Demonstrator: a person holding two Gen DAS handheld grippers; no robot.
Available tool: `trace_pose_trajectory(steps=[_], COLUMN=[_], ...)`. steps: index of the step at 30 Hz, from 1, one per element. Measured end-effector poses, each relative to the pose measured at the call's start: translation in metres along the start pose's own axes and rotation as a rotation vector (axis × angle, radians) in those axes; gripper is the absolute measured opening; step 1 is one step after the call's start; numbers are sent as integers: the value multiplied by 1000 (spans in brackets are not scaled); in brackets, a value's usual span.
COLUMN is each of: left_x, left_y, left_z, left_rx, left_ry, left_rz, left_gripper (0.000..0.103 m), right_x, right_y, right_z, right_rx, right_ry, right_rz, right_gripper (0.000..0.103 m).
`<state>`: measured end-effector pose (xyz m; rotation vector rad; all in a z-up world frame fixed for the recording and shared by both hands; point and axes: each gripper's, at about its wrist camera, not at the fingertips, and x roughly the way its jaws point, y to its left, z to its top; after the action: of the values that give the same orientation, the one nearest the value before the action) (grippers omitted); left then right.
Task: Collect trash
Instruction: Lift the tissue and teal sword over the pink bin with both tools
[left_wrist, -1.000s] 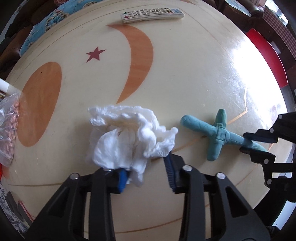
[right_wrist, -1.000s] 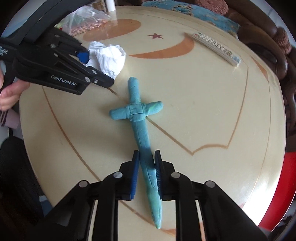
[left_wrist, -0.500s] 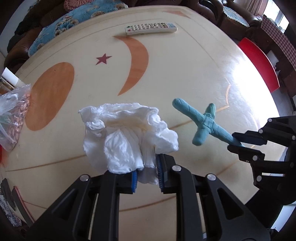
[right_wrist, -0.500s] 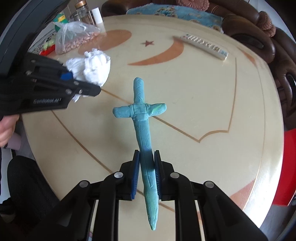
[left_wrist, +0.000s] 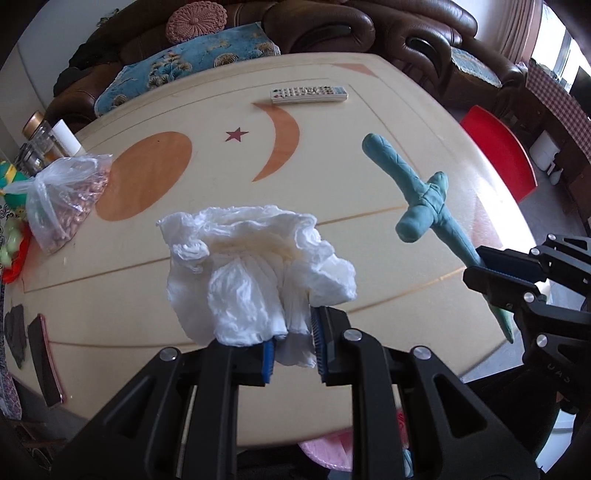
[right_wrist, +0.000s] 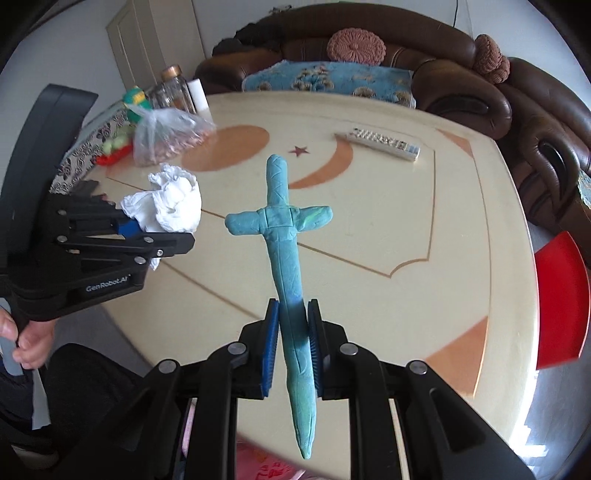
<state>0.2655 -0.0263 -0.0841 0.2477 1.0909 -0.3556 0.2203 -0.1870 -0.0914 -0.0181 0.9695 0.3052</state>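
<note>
The left tool (left_wrist: 293, 349) pinches one tissue wad (left_wrist: 255, 273) and the right tool (right_wrist: 292, 345) pinches one clay sword (right_wrist: 286, 258), both lifted above the table (right_wrist: 424, 229). Only the right view shows the hand (right_wrist: 31, 341) gripping the left tool; only the left shows a phone (left_wrist: 46, 360) at the table's near-left edge. One remote (left_wrist: 308, 95) and one bag (left_wrist: 62, 199) lie far off, with bare table between

L gripper (left_wrist: 293, 347) clamps tissue wad (left_wrist: 255, 269), held above near part of table (left_wrist: 388, 110). R gripper (right_wrist: 291, 347) to its right grips clay sword (right_wrist: 284, 236) w/ handle end pointing away, also off tabletop. Remote (left_wrist: 309, 94) on far side of table, sofa (left_wrist: 332, 26) behind it. Bag of nuts (left_wrist: 62, 199) at left edge; jar (left_wrist: 38, 136) behind bag.
</note>
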Motion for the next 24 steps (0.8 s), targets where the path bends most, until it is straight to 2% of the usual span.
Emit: trace_pose_trajectory(steps=[5,15,24], left_x=[-31,-88,-108], left_y=[-12,-46,-73], left_z=[-18,-59,-100], left_rx=[31,97,140], left_ry=[-39,-109,-117], left_rz=[20,5,-13], left_gripper=[18,18,18], right_x=[-39,-115,-152], right_y=[12,31,48], right_z=[-14,-55,-99], right_rx=[5,16,30], right_ry=[-52,-128,-146], right_rz=[-3,-34,-38], right_gripper=[16,16,16])
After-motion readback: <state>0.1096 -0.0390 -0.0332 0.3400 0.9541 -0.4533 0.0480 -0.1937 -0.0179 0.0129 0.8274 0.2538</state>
